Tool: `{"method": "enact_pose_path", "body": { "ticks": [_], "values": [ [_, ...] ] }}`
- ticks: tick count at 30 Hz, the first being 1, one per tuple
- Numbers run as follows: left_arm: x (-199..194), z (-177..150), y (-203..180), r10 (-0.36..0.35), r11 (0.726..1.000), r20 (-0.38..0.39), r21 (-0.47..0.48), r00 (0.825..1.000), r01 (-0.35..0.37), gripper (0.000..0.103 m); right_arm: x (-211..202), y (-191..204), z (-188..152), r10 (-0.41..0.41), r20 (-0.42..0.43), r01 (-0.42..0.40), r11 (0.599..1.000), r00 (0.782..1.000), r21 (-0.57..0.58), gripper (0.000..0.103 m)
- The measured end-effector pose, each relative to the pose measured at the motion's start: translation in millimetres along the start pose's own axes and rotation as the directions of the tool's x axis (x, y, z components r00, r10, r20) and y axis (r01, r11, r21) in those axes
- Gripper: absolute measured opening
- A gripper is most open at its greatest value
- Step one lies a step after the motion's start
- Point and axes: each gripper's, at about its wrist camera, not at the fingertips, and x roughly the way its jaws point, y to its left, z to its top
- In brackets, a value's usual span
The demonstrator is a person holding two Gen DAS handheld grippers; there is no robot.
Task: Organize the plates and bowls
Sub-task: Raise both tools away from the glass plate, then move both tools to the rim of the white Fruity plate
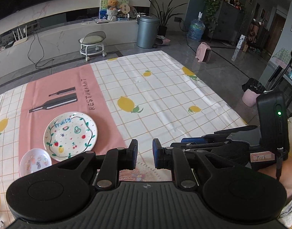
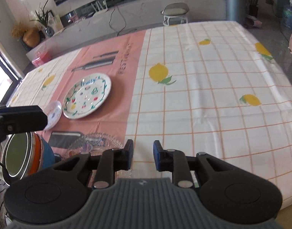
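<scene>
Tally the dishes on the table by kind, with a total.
Painted ceramic plate: 1, the "Fruity" plate
Small white dish: 1, the small dish beside it
Clear glass plate: 1, the patterned glass plate by the right gripper
Bowl: 1, the blue and orange bowl, seen edge-on
Total: 4

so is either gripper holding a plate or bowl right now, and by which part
Nothing is held. The left gripper and right gripper both show an open gap with only tablecloth between the fingers; the fruit plate lies untouched.
</scene>
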Motion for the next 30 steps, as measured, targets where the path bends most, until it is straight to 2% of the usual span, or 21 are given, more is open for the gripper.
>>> {"method": "enact_pose_path", "body": {
  "ticks": [4,9,12,16,18,19,22,27,30],
  "values": [
    [-2,25,-31,-0.018,1.0,0.031,0.012,0.999,0.018,0.018,-34,-21,7,-0.054,0.095,0.05,0.998,0.994,0.037,0.029],
    [-5,56,-60,-0.102,0.994,0.054,-0.031,0.993,0.103,0.018,-59,-49,4,-0.067,0.149,0.05,0.992,0.987,0.117,0.029],
    [-3,72,-75,-0.068,0.997,0.05,-0.017,0.996,0.069,0.018,-68,-65,-1,-0.068,0.17,0.037,0.984,0.983,0.176,0.029],
    [-9,91,-87,-0.05,0.998,0.102,0.05,0.994,0.045,0.021,-68,-72,-2,-0.062,0.18,0.023,0.978,0.982,0.208,0.029],
    [-8,101,-87,-0.005,0.997,0.084,0.073,0.996,-0.001,0.022,-64,-71,0,-0.056,0.184,0.015,0.976,0.981,0.217,0.029],
    [-7,106,-84,0.039,0.996,0.074,0.075,0.996,-0.045,0.022,-63,-70,2,-0.051,0.187,0.008,0.975,0.981,0.221,0.029],
    [-9,115,-61,0.145,0.987,0.06,0.053,0.988,-0.148,0.022,-60,-66,13,-0.021,0.2,-0.03,0.968,0.98,0.25,0.029],
    [-30,122,1,0.274,0.962,0.023,-0.019,0.961,-0.274,0.022,-50,-40,44,0.03,0.241,-0.097,0.958,0.97,0.269,0.029],
    [-51,117,46,0.359,0.932,0.012,-0.063,0.933,-0.358,0.022,-40,-11,64,0.068,0.25,-0.134,0.958,0.966,0.254,0.029]
  ]
}}
